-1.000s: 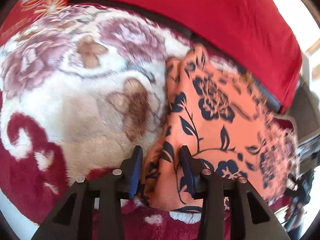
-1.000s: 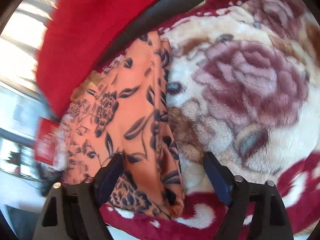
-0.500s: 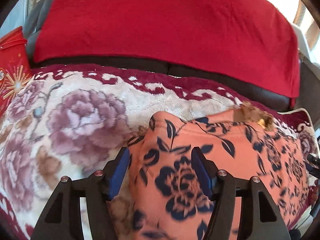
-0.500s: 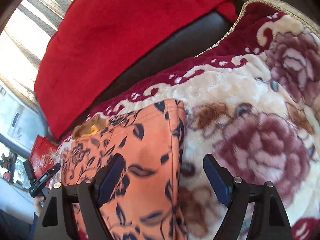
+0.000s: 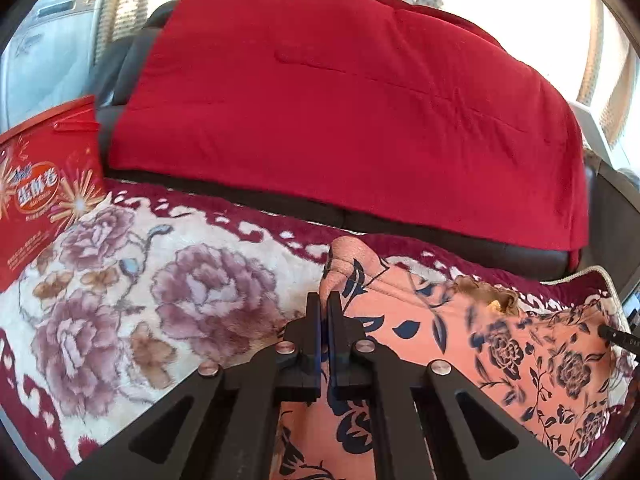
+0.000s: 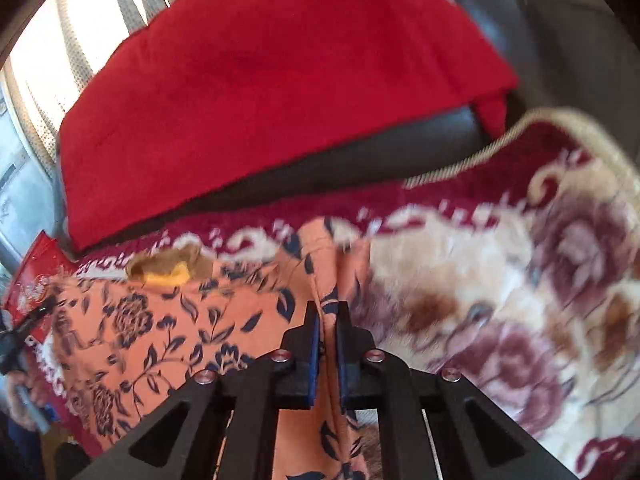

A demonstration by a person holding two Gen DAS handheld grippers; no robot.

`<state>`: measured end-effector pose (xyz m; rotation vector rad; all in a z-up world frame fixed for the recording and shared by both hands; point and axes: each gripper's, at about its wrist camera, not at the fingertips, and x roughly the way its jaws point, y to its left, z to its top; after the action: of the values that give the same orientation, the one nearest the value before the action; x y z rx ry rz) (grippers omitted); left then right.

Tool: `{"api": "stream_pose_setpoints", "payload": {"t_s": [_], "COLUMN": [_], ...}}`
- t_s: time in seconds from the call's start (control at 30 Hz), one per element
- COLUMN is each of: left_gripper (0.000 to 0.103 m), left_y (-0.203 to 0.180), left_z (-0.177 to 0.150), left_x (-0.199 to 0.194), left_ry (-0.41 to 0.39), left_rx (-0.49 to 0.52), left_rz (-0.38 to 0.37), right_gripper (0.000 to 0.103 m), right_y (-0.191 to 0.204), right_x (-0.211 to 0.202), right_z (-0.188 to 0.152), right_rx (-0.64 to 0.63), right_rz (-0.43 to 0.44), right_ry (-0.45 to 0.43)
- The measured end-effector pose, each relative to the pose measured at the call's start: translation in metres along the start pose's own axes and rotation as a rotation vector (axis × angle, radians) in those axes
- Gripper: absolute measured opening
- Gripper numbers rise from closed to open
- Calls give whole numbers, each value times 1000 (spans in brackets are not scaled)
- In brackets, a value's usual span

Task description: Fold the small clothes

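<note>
Pinching soft floral orange garment | plush rose-patterned blanket beneath

The small orange fabric garment with a dark blue flower-and-leaf print lies spread on my plush floral blanket, wrinkled rather than flat. Its near left edge is gathered into a raised fold that stands up from the blanket; the near right edge is pinched into a similar upright ridge. At the far side its neck opening shows a brown and yellow lining. The middle sags between the two lifted edges.
</note>
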<state>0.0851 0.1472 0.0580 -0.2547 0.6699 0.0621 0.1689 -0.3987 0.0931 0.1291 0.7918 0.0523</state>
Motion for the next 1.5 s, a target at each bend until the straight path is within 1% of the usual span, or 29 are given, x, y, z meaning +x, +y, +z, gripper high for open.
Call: {"api": "stream_pose_setpoints", "payload": {"t_s": [0.07, 0.13, 0.17, 0.2, 0.23, 0.27, 0.3, 0.33, 0.37, 0.43, 0.5, 0.6, 0.63, 0.67, 0.7, 0.73, 0.8, 0.83, 0.87, 0.93, 0.97, 1.03, 1.1, 1.17, 1.2, 1.27, 1.33, 1.43, 1.5], "left_gripper": [2, 4, 7, 7, 7, 9, 13, 23, 27, 30, 36, 43, 44, 44, 44, 44, 44, 44, 44, 48, 58, 64, 64, 64, 64, 64, 64, 64, 64], "left_y": [3, 6, 9, 10, 8, 8, 8, 10, 12, 11, 6, -4, -8, -12, -15, -16, -18, -19, -22, -27, -32, -42, -50, -56, -59, -63, -67, -69, -70], "left_z": [-7, -20, -29, -32, -31, -29, -27, -24, -22, -20, -20, -26, -29, -31, -36, -39, -48, -53, -58, -66, -71, -79, -87, -93, -96, -101, -105, -107, -108], "left_x": [26, 73, 96, 100, 97, 93, 86, 78, 70, 52, 34, 16, 14, 12, 8, 6, -4, -11, -19, -27, -31, -36, -39, -39, -40, -40, -43, -48, -52], "left_ry": [51, 216, 295, 282, 251, 243, 231, 215, 197, 156, 114, 77, 77, 82, 88, 89, 90, 93, 96, 98, 100, 103, 112, 137, 149, 167, 176, 191, 186], "left_rx": [-1, 12, 7, 13, 25, 23, 11, -7, -24, -36, -28, -3, 18, 32, 46, 50, 51, 48, 51, 57, 61, 77, 76, 61, 54, 47, 49, 52, 47], "left_rz": [27, 57, 60, 56, 59, 54, 45, 41, 35, 17, 5, -27, -31, -30, -27, -28, -34, -43, -58, -75, -81, -81, -73, -71, -66, -53, -40, -23, -19], "right_gripper": [7, 8, 10, 10, 11, 17, 26, 49, 74, 75, 75, 75, 71, 62, 31, 31, 36, 57, 74, 74, 74, 74, 75, 81, 81, 82, 82, 82, 82], "right_y": [-2, -6, -15, -25, -29, -32, -32, -32, -33, -35, -33, -25, -25, -27, -31, -35, -49, -50, -48, -46, -46, -42, -36, -29, -25, -24, -28, -33, -33], "right_x": [12, 38, 62, 79, 83, 77, 68, 61, 55, 37, 28, 44, 55, 69, 86, 93, 87, 79, 65, 38, 24, -9, -45, -64, -72, -64, -48, -27, -24], "right_z": [5, 5, 0, -6, -10, -12, -13, -13, -13, -10, -3, 5, 5, 5, 2, 0, -2, -4, -7, -16, -22, -45, -83, -117, -142, -173, -190, -193, -185], "right_rx": [6, 10, 60, 120, 151, 168, 176, 177, 182, 189, 177, 135, 139, 142, 136, 138, 220, 249, 252, 278, 298, 343, 419, 468, 500, 564, 640, 720, 737], "right_rz": [-9, -35, -16, 3, 20, 35, 40, 45, 49, 53, 78, 88, 89, 86, -5, -67, -77, -81, -108, -80, -31, 59, 173, 247, 283, 312, 357, 398, 452], "right_ry": [2, 48, 134, 201, 209, 172, 139, 126, 113, 58, 36, 93, 118, 156, 218, 224, 191, 169, 136, 78, 64, 39, 19, 18, 26, 53, 89, 81, 34]}}
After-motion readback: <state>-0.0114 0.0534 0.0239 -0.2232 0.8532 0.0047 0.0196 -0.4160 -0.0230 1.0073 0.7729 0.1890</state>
